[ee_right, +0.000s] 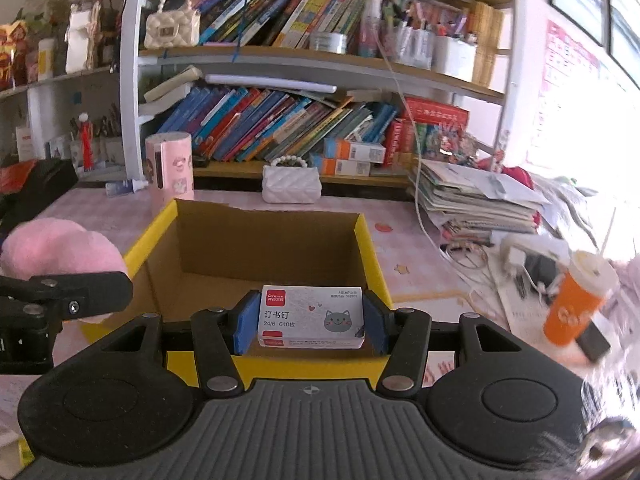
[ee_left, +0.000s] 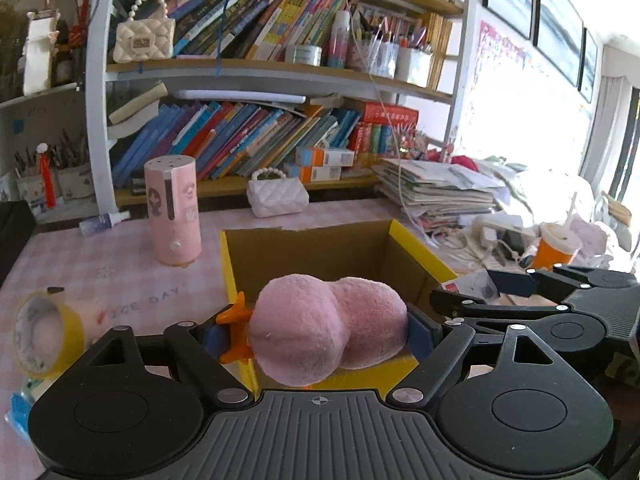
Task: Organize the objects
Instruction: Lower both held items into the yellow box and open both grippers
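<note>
The left gripper's point(ee_left: 328, 330) blue fingers point(ee_left: 420, 334) clasp a pink plush toy point(ee_left: 324, 330) over the near edge of the open yellow cardboard box point(ee_right: 370, 256) on the worktop, while the right gripper's point(ee_right: 311, 320) fingers point(ee_right: 244, 326) clamp a staple box point(ee_right: 311, 317) above the box's near rim.

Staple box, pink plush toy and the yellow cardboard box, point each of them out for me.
staple box point(ee_right: 312, 317), right wrist view, middle of its printed top face.
pink plush toy point(ee_left: 328, 328), left wrist view, centre of its fuzzy body.
yellow cardboard box point(ee_right: 370, 256), right wrist view, its right yellow rim.
</note>
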### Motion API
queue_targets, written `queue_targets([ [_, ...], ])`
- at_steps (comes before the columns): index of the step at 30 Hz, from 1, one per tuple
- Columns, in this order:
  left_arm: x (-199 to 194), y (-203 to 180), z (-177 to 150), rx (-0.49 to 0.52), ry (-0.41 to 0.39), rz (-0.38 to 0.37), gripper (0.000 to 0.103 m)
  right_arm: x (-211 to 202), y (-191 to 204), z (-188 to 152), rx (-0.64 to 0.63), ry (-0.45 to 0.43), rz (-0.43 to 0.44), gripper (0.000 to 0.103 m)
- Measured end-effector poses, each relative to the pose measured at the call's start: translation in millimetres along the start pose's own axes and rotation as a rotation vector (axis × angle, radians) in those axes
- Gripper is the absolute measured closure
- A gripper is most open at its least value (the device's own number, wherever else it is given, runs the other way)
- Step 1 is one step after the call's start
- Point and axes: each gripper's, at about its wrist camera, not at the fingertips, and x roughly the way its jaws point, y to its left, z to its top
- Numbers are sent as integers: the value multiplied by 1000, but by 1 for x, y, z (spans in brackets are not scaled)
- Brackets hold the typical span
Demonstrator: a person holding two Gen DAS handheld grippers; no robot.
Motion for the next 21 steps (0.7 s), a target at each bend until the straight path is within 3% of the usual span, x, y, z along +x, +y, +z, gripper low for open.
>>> queue_targets([
  [9, 47, -9, 17, 13, 54, 69, 18, 64, -17, 15, -229, 44, 67, 52],
  [21, 89, -7, 27, 21, 124, 109, 18, 116, -6, 23, -540, 95, 203, 52],
])
